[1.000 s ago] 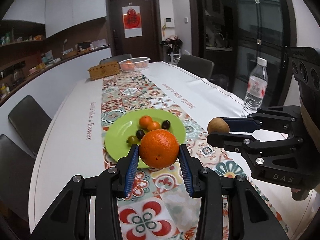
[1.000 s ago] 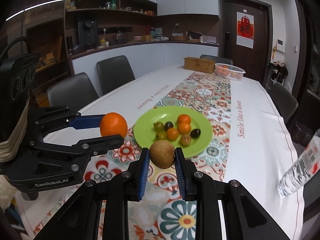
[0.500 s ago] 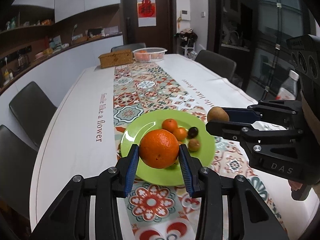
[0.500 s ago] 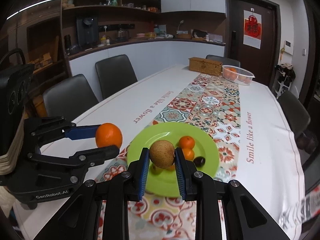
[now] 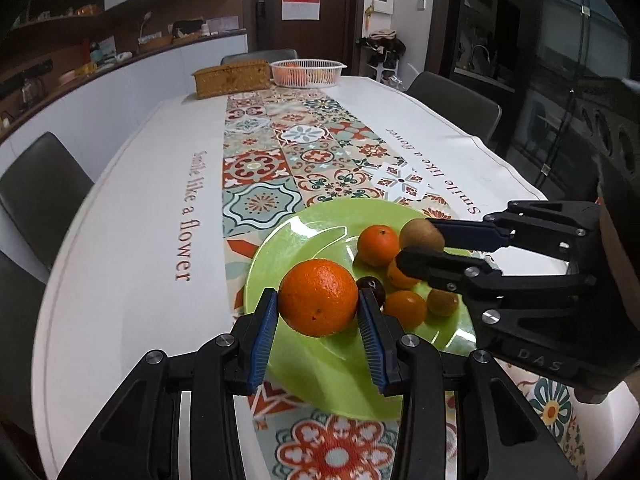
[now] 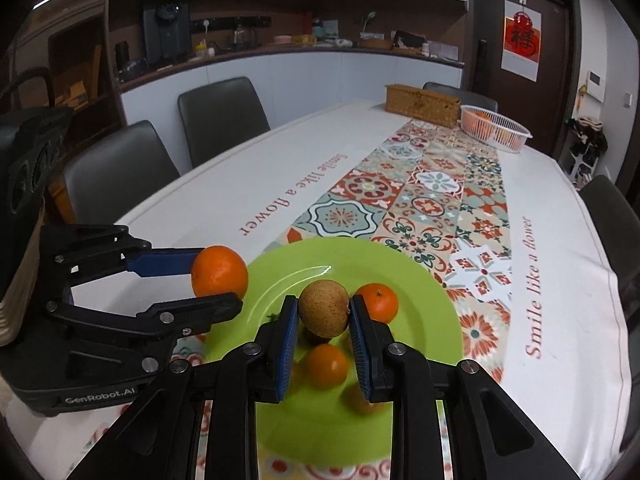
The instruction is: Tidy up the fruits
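My left gripper [image 5: 318, 320] is shut on a large orange [image 5: 318, 298] and holds it above the near left part of a green plate [image 5: 296, 240]. My right gripper [image 6: 324, 320] is shut on a brown kiwi [image 6: 324, 308] above the same plate [image 6: 420, 272]. Several small fruits lie on the plate, among them a small orange [image 5: 378, 245] and a dark plum [image 5: 373, 286]. The left gripper with its orange [image 6: 219, 272] shows at the left of the right wrist view. The right gripper with its kiwi [image 5: 422, 234] shows at the right of the left wrist view.
The plate sits on a patterned runner [image 5: 304, 152] on a white tablecloth [image 5: 152, 200]. A wicker box [image 5: 232, 78] and a white basket of fruit [image 5: 307, 72] stand at the far end. Grey chairs [image 6: 220, 116] line the table's sides.
Both grippers have moved forward over the plate with their fruits still held. The water bottle has left both views.
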Action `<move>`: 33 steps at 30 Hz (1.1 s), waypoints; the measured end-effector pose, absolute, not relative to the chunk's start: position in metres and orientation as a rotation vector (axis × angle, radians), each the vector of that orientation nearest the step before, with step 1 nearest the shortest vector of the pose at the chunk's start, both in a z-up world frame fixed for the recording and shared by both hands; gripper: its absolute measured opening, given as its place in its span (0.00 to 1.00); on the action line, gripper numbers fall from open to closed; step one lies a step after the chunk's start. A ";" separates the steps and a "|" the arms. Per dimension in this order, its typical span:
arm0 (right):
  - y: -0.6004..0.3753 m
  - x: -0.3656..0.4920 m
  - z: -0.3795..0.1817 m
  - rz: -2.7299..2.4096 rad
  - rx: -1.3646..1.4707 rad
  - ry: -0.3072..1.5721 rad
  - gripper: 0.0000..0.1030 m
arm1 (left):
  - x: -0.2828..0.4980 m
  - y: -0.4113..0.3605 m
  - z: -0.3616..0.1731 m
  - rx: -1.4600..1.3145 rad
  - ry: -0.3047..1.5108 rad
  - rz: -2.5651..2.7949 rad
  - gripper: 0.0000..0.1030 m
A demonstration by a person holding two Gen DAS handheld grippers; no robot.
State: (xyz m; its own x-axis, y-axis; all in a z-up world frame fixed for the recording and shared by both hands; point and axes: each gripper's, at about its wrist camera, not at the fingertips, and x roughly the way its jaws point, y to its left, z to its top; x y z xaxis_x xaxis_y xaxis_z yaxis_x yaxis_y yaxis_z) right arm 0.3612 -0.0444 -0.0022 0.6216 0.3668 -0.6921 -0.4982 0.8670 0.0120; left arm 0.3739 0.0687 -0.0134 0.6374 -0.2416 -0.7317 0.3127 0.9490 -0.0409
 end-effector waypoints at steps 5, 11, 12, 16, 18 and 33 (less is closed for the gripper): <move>-0.044 0.375 -0.019 0.496 -0.183 0.788 0.26 | 0.389 0.069 -0.025 0.104 0.830 -0.315 0.38; -0.047 0.382 -0.026 0.473 -0.160 0.800 0.26 | 0.397 0.072 -0.031 0.095 0.810 -0.305 0.42; -0.048 0.383 -0.026 0.470 -0.156 0.801 0.28 | 0.396 0.074 -0.030 0.092 0.800 -0.297 0.45; -0.054 0.380 -0.024 0.437 -0.144 0.785 0.37 | 0.388 0.078 -0.026 0.086 0.782 -0.268 0.51; -0.059 0.374 -0.020 0.425 -0.130 0.778 0.37 | 0.381 0.079 -0.024 0.096 0.771 -0.243 0.52; -0.098 0.285 0.028 0.307 -0.061 0.665 0.57 | 0.286 0.061 0.034 0.124 0.612 -0.099 0.82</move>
State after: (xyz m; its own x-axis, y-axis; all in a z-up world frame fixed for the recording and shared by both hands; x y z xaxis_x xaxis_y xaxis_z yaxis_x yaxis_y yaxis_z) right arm 0.2851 -0.0979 0.0279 0.7433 0.2607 -0.6161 -0.2996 0.9531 0.0419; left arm 0.2861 0.0612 0.0343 0.8139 -0.0557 -0.5783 0.1291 0.9878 0.0866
